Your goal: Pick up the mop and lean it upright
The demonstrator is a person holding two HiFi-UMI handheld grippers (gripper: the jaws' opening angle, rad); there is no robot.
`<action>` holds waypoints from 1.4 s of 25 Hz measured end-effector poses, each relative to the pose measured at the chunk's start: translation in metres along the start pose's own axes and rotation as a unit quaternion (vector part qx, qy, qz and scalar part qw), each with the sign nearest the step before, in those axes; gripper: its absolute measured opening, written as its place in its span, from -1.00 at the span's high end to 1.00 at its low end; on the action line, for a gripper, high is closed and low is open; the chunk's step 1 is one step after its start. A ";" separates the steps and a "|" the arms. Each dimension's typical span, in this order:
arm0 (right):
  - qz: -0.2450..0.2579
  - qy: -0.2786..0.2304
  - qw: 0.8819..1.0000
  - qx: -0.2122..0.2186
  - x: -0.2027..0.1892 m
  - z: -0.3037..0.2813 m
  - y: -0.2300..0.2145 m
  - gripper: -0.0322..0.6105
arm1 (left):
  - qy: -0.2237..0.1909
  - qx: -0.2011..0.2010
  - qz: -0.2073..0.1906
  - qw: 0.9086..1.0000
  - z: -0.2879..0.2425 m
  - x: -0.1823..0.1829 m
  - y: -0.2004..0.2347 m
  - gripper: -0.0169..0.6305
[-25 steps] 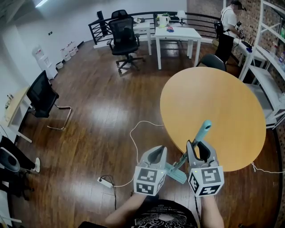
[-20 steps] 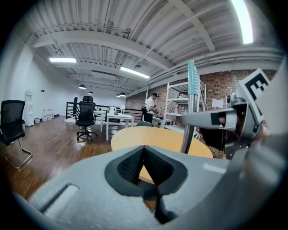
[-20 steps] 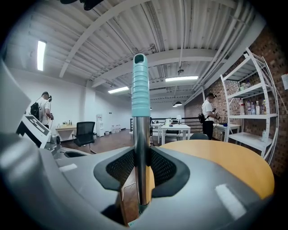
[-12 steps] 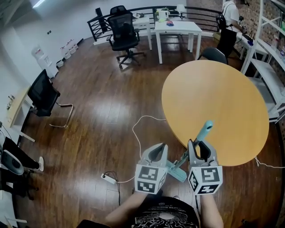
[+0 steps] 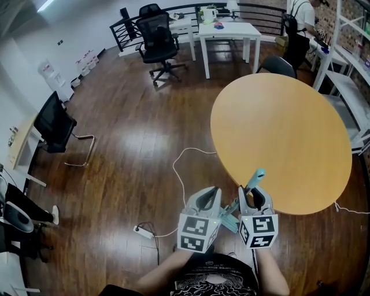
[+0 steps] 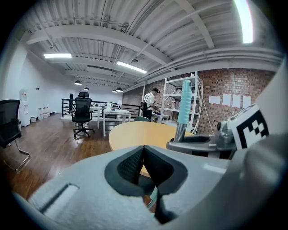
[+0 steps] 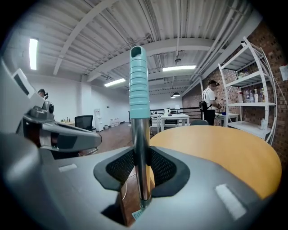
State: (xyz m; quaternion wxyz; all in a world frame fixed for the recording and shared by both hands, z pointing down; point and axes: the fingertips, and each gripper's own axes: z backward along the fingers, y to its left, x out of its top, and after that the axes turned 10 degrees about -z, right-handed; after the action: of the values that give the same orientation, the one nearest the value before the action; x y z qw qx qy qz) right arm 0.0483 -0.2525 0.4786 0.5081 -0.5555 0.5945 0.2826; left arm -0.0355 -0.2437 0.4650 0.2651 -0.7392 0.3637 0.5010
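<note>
**Gripping the mop at the round table's near rim**

Far left of the round table (image 5: 283, 133), a black cantilever chair (image 5: 55, 124) stands on the wooden floor (image 5: 133, 144). A wide bare stretch of floor lies between the chair and the table's left edge. A white cable (image 5: 178, 173) loops across the boards just left of the table's near rim and runs to a power strip (image 5: 143, 232).

The left gripper (image 5: 211, 193) sits just left of that rim, its jaws pressed together with nothing between them. Beside it, at the rim itself, the right gripper (image 5: 252, 192) is clamped on the bare metal shaft of the mop (image 7: 138, 85). The shaft stands close to upright, and its ribbed teal grip rises above the jaws and overlaps the table's edge in the head view.

Only a sliver of the mop's teal head shows low between the two grippers. Whether it touches the floor cannot be told.

Beyond the table's far side stand a white desk (image 5: 228, 29) and a black office chair (image 5: 156, 37). Right of the table, white shelving (image 5: 347, 87) is cut off by the frame, as is a person (image 5: 303, 11) at the top.
</note>
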 end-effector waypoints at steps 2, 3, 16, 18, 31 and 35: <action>-0.001 0.010 1.000 -0.002 -0.008 -0.006 0.000 0.57 | 0.001 -0.004 -0.003 1.000 -0.003 0.001 0.003 0.94; -0.002 0.014 1.000 -0.004 -0.012 -0.009 -0.001 0.57 | 0.001 -0.006 -0.003 1.000 -0.005 0.002 0.004 0.94; -0.016 0.030 0.999 -0.023 -0.037 -0.040 -0.011 0.57 | 0.006 -0.032 -0.020 0.999 -0.037 0.009 0.019 0.94; -0.016 0.025 0.999 -0.023 -0.036 -0.043 -0.013 0.56 | 0.006 -0.038 -0.024 0.999 -0.043 0.010 0.019 0.94; -0.036 0.025 0.997 -0.062 -0.032 -0.054 -0.049 0.55 | 0.009 -0.065 -0.027 0.997 -0.067 0.014 0.012 0.94; -0.035 0.025 0.997 -0.062 -0.031 -0.055 -0.049 0.54 | 0.009 -0.065 -0.024 0.998 -0.068 0.015 0.012 0.94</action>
State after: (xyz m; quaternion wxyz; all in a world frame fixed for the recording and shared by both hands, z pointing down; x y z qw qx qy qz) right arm 0.0748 -0.3019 0.5360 0.4673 -0.6129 0.5690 0.2868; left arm -0.0047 -0.3064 0.4753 0.2255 -0.7677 0.3150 0.5104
